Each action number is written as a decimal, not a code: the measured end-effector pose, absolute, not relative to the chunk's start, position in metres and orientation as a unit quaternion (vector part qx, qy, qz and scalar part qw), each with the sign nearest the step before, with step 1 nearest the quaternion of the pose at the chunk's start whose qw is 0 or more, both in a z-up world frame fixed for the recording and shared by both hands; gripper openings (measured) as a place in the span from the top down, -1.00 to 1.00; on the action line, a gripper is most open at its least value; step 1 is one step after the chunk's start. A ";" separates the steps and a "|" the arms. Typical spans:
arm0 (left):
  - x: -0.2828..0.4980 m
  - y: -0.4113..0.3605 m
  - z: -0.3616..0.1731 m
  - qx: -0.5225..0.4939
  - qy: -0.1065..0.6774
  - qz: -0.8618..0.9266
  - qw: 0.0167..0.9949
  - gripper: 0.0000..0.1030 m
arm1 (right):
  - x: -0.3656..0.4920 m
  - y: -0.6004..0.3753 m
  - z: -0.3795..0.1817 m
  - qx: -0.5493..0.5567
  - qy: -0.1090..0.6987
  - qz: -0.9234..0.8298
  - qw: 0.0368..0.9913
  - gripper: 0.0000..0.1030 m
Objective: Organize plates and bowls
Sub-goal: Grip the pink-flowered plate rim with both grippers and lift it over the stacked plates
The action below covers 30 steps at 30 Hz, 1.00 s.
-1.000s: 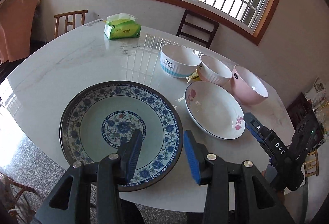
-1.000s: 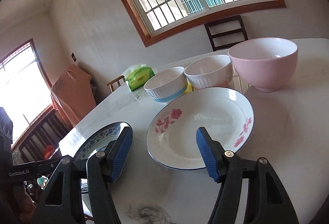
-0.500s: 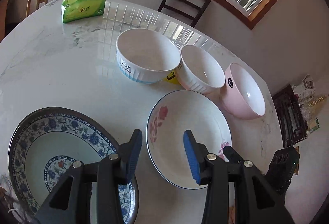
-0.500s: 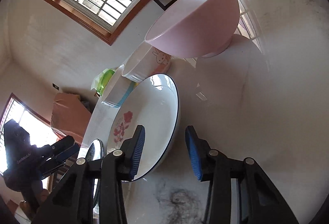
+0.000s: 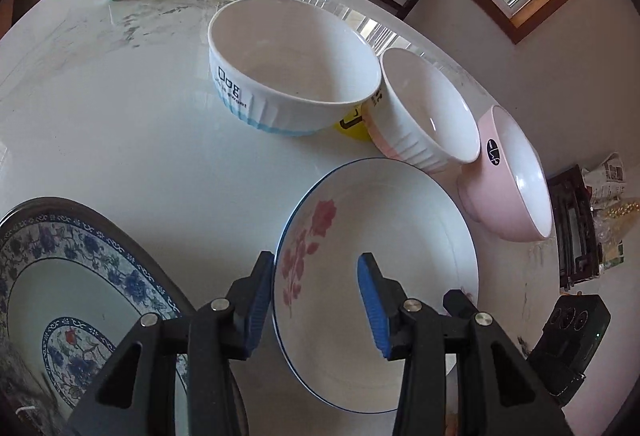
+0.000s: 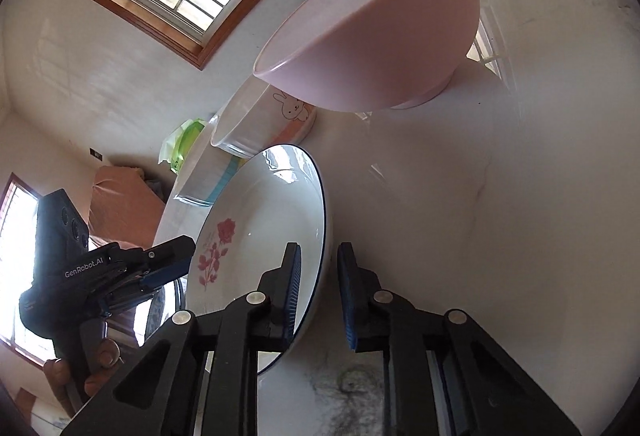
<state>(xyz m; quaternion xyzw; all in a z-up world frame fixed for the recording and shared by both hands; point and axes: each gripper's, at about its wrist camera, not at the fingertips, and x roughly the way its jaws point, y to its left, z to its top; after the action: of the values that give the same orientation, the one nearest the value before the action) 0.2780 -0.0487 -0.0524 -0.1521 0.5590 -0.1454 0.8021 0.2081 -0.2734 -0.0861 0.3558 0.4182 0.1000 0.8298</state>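
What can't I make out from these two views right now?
- Left wrist view: blue-patterned plate runs off the left and bottom edges.
- Left wrist view: yellow item mostly hidden behind the Dog-labelled bowl.
- Right wrist view: tissue pack partly hidden behind the rabbit bowl.

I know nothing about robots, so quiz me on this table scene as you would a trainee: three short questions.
1. How many bowls stand on the table? A two, B three, C five.
2. True or false: the right claw grips the blue-patterned plate.
3. Fill in: the bowl lettered "Dog" has a ____ band at its base.
Key: 1 B. 2 False: its jaws have just been closing and now pinch the rose plate by the rim. 3 Blue.
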 end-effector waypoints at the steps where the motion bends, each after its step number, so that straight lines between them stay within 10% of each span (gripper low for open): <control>1: 0.277 -0.049 -0.054 -0.150 0.558 -0.146 0.803 0.16 | 0.209 -0.272 -0.085 0.350 0.420 0.100 0.831 0.75; 30: 0.170 -0.077 -0.029 -0.119 0.474 -0.134 0.862 0.24 | 0.154 -0.280 -0.060 0.269 0.392 0.101 0.874 0.76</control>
<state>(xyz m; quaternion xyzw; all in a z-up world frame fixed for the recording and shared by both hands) 0.1697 -0.0772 -0.0292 -0.1187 0.4743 -0.1342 0.8619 0.1539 -0.2800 -0.0598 0.2688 0.3920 0.1014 0.8740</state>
